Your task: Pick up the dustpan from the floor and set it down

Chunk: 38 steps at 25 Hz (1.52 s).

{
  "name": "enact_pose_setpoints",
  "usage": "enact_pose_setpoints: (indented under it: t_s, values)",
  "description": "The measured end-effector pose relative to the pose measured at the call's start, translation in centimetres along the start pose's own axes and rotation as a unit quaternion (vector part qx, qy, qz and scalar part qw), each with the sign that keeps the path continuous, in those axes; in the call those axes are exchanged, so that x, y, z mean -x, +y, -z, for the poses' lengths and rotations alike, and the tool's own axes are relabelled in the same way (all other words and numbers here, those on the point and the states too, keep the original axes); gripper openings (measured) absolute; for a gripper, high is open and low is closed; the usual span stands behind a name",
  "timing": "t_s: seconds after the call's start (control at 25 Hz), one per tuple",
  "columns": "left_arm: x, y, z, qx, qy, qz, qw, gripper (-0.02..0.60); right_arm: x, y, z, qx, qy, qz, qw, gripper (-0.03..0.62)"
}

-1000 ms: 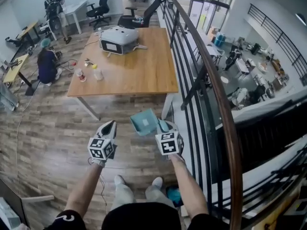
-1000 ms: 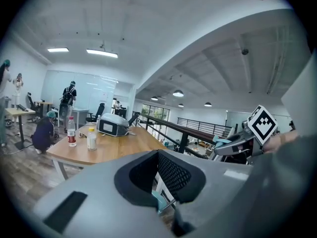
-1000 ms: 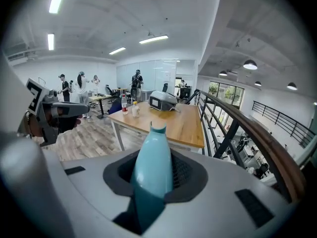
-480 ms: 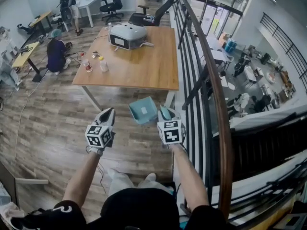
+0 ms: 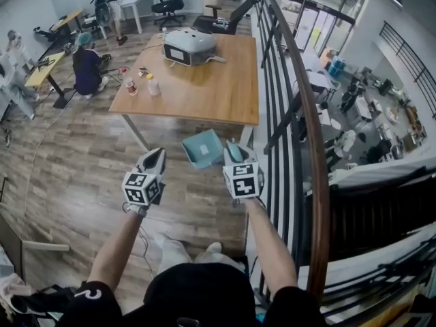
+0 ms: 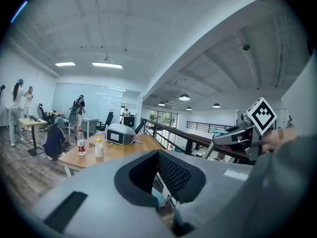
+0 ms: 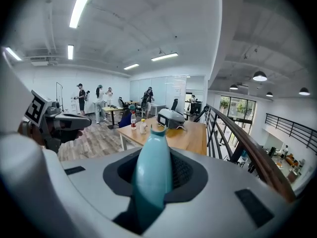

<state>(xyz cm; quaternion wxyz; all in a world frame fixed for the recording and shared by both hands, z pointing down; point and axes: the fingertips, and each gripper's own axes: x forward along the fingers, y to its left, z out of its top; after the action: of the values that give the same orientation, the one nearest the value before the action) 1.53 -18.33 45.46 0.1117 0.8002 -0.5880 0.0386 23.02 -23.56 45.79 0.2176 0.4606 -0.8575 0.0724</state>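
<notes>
The teal dustpan (image 5: 202, 148) hangs in the air in front of the table's near edge, its pan tilted toward the left. My right gripper (image 5: 231, 154) is shut on its teal handle (image 7: 153, 172), which stands up between the jaws in the right gripper view. Level with it and to its left, my left gripper (image 5: 155, 159) is apart from the dustpan. Its jaws look closed with nothing between them (image 6: 159, 182). Each gripper shows in the other's view: the right gripper (image 6: 242, 135) and the left gripper (image 7: 64, 123).
A wooden table (image 5: 204, 94) ahead carries a white machine (image 5: 189, 46) and small bottles (image 5: 129, 86). A black railing with a wooden handrail (image 5: 300, 101) runs close on the right, above a lower floor. People (image 5: 85, 63) work at the far left. Wood floor lies below.
Both grippers have risen, the dustpan going up with the right one. The table now sits closer behind the dustpan in the head view.
</notes>
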Motion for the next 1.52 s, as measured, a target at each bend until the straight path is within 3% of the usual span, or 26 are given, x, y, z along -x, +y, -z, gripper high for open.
enact_pose_setpoints:
  t_s: [0.64, 1.16, 1.52]
  values:
    - [3.3, 1.9, 0.2, -0.005, -0.001, -0.025, 0.9997, -0.003, -1.4, 2.9, -1.1, 0.002, -0.004, -0.023, 1.000, 0.091]
    - [3.3, 5.1, 2.7, 0.014, 0.013, -0.030, 0.9994, -0.003, -4.9, 5.2, 2.0, 0.005, 0.034, -0.031, 0.999, 0.091]
    - [2.9, 10.6, 5.4, 0.042, 0.021, -0.036, 0.9982, -0.003, -9.5, 7.8, 4.7, 0.013, 0.072, -0.027, 0.997, 0.091]
